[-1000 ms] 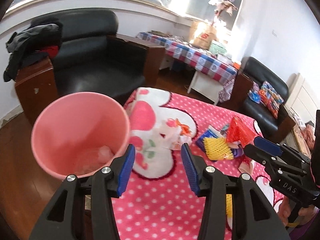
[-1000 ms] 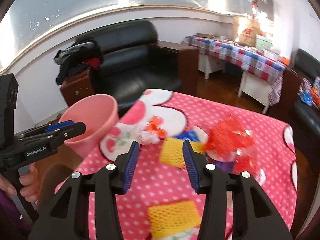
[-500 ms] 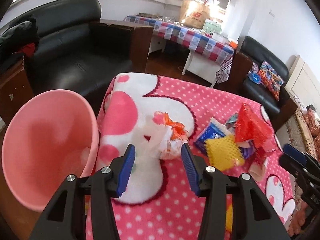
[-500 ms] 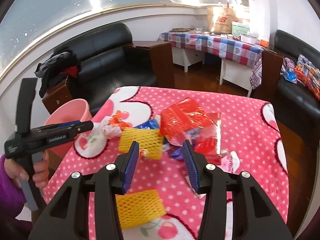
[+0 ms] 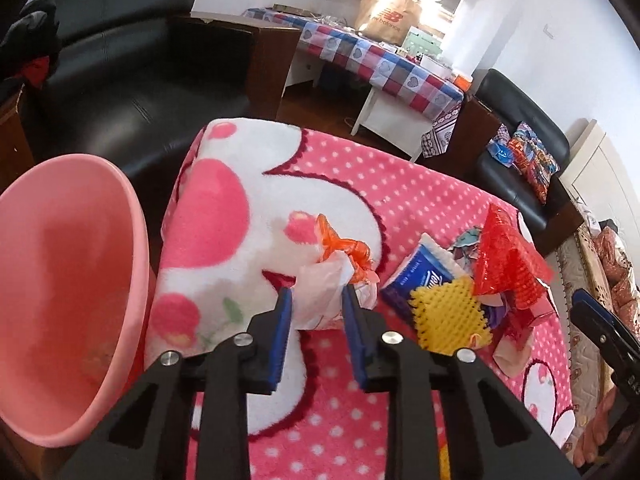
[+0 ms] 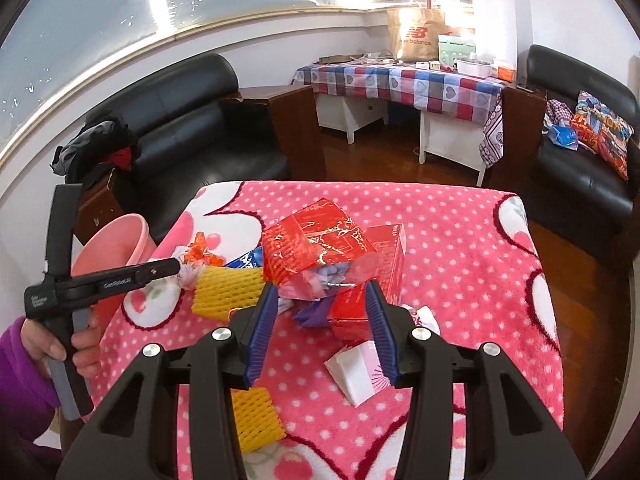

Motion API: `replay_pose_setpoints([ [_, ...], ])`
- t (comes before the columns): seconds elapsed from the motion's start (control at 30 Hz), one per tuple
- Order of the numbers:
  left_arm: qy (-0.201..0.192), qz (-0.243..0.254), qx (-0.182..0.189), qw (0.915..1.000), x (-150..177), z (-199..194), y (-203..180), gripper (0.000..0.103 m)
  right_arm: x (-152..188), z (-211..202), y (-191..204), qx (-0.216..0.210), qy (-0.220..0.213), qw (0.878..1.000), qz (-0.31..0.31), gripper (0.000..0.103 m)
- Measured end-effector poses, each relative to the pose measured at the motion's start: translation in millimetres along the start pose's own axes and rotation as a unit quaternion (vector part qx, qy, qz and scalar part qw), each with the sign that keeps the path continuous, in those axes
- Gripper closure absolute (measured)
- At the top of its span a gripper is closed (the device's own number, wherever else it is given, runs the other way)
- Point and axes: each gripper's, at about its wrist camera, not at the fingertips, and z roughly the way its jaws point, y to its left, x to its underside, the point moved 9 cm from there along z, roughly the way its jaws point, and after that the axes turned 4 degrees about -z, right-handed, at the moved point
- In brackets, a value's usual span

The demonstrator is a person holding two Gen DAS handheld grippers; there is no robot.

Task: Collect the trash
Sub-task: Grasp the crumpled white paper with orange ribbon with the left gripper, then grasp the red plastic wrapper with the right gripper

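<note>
A pink trash bucket (image 5: 60,296) stands left of the pink dotted blanket (image 5: 400,196); it also shows in the right wrist view (image 6: 116,240). My left gripper (image 5: 316,300) is open, its fingers on either side of a crumpled white and orange wrapper (image 5: 332,276). Beside it lie a blue tissue pack (image 5: 420,280), a yellow foam net (image 5: 448,320) and a red wrapper (image 5: 504,260). My right gripper (image 6: 320,292) is open above the red wrapper pile (image 6: 316,248) and a red box (image 6: 372,276).
A second yellow foam net (image 6: 256,416) and a white paper packet (image 6: 360,368) lie near the blanket's front. A black sofa (image 6: 192,128), a wooden cabinet (image 6: 288,120), a checkered table (image 6: 400,80) and a black armchair (image 6: 580,160) stand behind.
My left gripper moved forward and now straddles the white and orange wrapper. My right gripper moved forward and down toward the red wrapper pile. Both stayed open.
</note>
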Motion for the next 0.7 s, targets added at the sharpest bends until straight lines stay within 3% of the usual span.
replay_pose_setpoints([
  [0.43,-0.039,0.024,0.027,0.9986,2,-44,-21,0.083,-25,18,21,-0.017,-0.006,0.998,-0.06,0.057],
  [0.7,-0.039,0.019,0.031,0.9986,7,-53,-15,0.083,-25,57,41,0.021,0.035,0.987,-0.157,0.057],
])
